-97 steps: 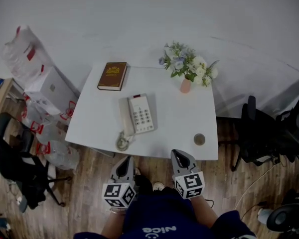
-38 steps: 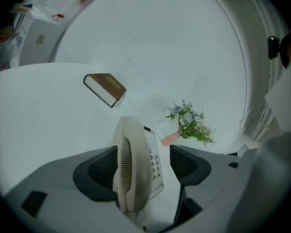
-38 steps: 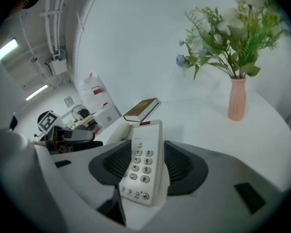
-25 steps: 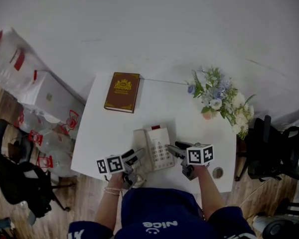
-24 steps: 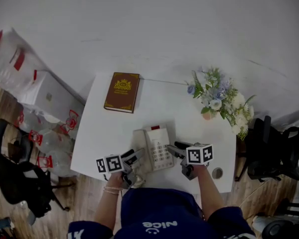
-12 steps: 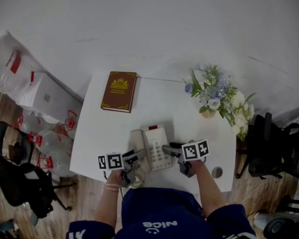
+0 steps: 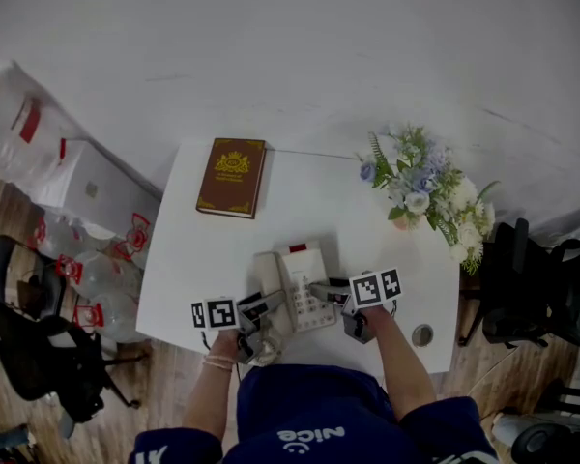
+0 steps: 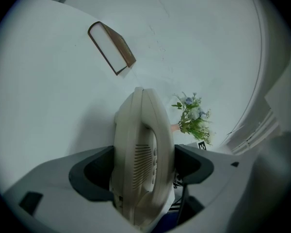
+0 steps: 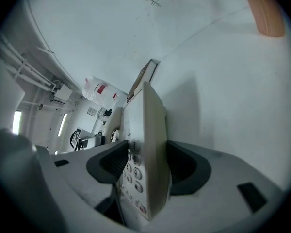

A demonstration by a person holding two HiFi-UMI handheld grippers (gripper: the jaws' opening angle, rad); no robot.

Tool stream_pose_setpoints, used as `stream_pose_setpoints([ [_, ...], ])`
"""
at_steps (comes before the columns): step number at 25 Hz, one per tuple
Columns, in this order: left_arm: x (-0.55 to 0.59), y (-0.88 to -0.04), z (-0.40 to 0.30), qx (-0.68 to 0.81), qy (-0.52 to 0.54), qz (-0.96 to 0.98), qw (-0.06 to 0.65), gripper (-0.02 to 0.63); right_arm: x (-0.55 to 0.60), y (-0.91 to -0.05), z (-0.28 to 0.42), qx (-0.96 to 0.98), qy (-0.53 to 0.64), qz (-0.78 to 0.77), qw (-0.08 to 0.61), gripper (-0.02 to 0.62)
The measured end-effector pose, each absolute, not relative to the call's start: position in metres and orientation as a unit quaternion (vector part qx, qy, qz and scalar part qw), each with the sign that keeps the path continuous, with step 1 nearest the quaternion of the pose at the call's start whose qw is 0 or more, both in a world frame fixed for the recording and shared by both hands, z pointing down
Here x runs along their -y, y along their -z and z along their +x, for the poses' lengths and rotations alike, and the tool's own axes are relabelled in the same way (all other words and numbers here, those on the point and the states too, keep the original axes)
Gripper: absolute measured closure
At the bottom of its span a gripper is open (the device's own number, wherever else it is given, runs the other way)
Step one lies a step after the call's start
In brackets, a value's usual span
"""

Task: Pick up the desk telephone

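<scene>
The beige desk telephone point(image 7: 300, 276) lies near the front edge of the white table point(image 7: 188, 259), handset on its left side and keypad on its right. My left gripper point(image 7: 269, 304) is shut across the handset point(image 8: 143, 149), which fills the gap between its jaws in the left gripper view. My right gripper point(image 7: 320, 291) has come in from the right. In the right gripper view the keypad edge of the telephone point(image 9: 148, 140) stands between its wide jaws: one pad lies by the keys, the other under the base, and no squeeze shows. The coiled cord is mostly hidden under the left gripper.
A brown book point(image 7: 231, 178) lies at the table's back left. A vase of flowers point(image 7: 420, 187) stands at the back right. A small round object point(image 7: 422, 334) sits at the front right corner. Office chairs point(image 7: 527, 293) and plastic bags point(image 7: 39, 114) flank the table.
My right gripper has slid left and a little down, so the telephone's right edge now sits between its jaws. The left gripper has stayed on the handset.
</scene>
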State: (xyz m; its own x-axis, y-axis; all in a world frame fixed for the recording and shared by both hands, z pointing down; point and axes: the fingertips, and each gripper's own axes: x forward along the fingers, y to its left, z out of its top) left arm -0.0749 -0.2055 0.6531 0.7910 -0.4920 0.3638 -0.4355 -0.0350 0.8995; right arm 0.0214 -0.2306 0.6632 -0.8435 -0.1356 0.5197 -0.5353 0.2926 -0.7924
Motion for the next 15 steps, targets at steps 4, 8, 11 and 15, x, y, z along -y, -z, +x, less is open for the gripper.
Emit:
stream_pose_setpoints([
  [4, 0.2056, -0.6530, -0.0752, 0.326, 0.026, 0.717, 0.615, 0.232, 0.2316, -0.6639, 0.0222, 0.779, -0.560, 0.215, 0.181, 0.342],
  [8, 0.2057, -0.6532, -0.0749, 0.328, 0.027, 0.718, 0.613, 0.232, 0.2315, -0.6645, 0.0228, 0.781, -0.555, 0.224, 0.180, 0.342],
  [11, 0.2043, -0.6530, -0.0760, 0.329, 0.024, 0.717, 0.614, 0.232, 0.2299, -0.6640, 0.0225, 0.783, -0.550, 0.234, 0.174, 0.342],
  [15, 0.1993, -0.6537, -0.0771, 0.323, 0.017, 0.718, 0.617, 0.232, 0.2242, -0.6649, 0.0218, 0.780, -0.554, 0.236, 0.170, 0.342],
])
